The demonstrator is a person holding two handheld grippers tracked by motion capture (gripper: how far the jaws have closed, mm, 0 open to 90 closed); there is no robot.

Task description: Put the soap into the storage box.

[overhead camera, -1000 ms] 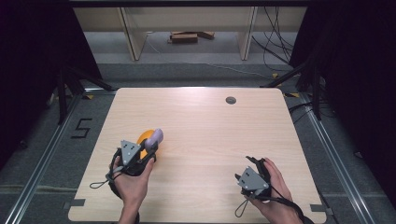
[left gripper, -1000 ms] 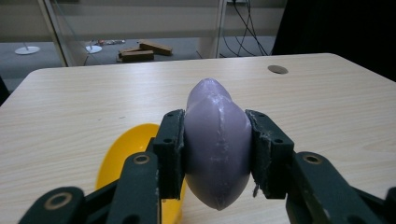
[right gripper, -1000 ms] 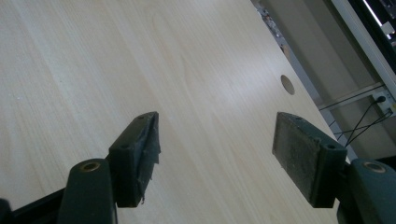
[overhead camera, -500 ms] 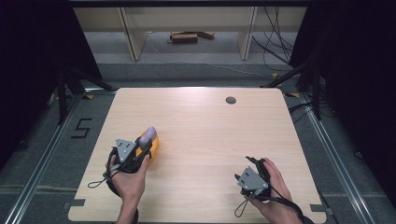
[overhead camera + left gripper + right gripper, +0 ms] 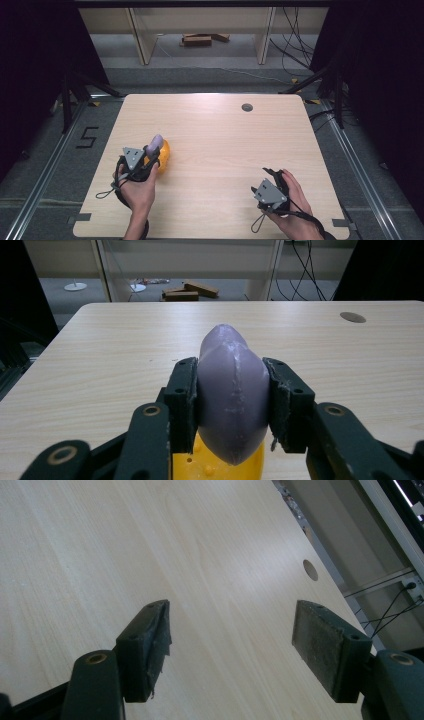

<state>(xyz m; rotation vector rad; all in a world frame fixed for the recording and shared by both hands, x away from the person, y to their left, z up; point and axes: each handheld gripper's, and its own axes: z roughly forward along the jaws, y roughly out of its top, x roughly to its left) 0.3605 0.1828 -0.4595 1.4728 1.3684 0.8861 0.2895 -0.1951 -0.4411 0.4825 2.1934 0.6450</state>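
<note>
A smooth purple lump (image 5: 232,395) sits squeezed between the two black jaws of my left gripper (image 5: 232,405), which is shut on it. Just under it lies a yellow-orange rounded object (image 5: 235,465) with small holes. From above, the purple lump (image 5: 154,144) and the orange object (image 5: 163,152) lie at the table's left front, right at the tip of the left gripper (image 5: 150,156). My right gripper (image 5: 272,184) rests at the right front of the table. Its jaws stand wide apart over bare wood (image 5: 230,640), holding nothing.
The light wooden table (image 5: 225,135) has a round cable hole (image 5: 247,107) near its far edge. Beyond the table are shelf legs, wooden blocks (image 5: 200,39) on the floor and cables (image 5: 295,45). A "5" mark (image 5: 88,136) is on the floor at left.
The left hand has drawn the gripper, with the purple lump in it, slightly back and to the left. The right gripper has stayed in place.
</note>
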